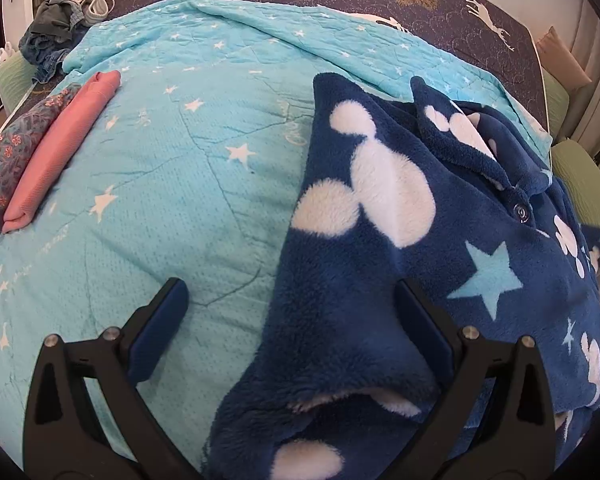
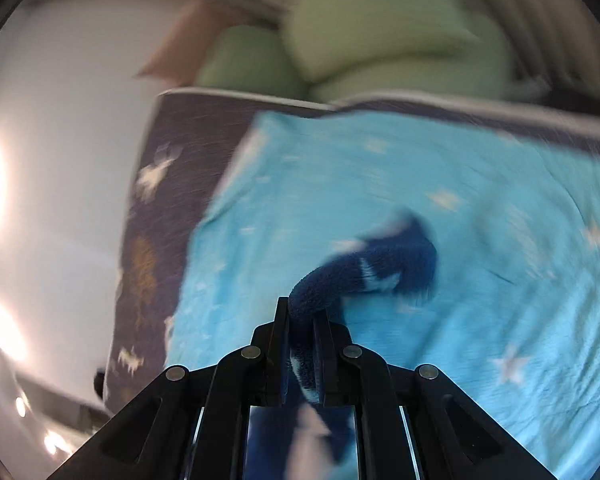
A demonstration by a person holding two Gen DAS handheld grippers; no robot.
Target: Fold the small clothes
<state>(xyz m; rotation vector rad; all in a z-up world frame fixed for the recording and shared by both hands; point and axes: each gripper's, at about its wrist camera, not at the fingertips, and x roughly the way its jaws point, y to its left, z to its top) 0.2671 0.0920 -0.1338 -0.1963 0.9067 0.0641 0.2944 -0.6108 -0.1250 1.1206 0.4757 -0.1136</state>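
Folding the navy fleece top [image 1: 380,208], with one side gripped and the other let go.

On the bed's turquoise star quilt [image 1: 172,184] the top lies with its collar and button showing; the left claw [image 1: 292,300] stands spread wide, one finger over the quilt, the other on fleece, gripping nothing. The right claw [image 2: 302,322] is clenched on a strip of the fleece, its view blurred. Judging by this, a sleeve or side fold is under way; next that strip needs laying flat across the body. A folded pink garment [image 1: 60,152] lies well apart.
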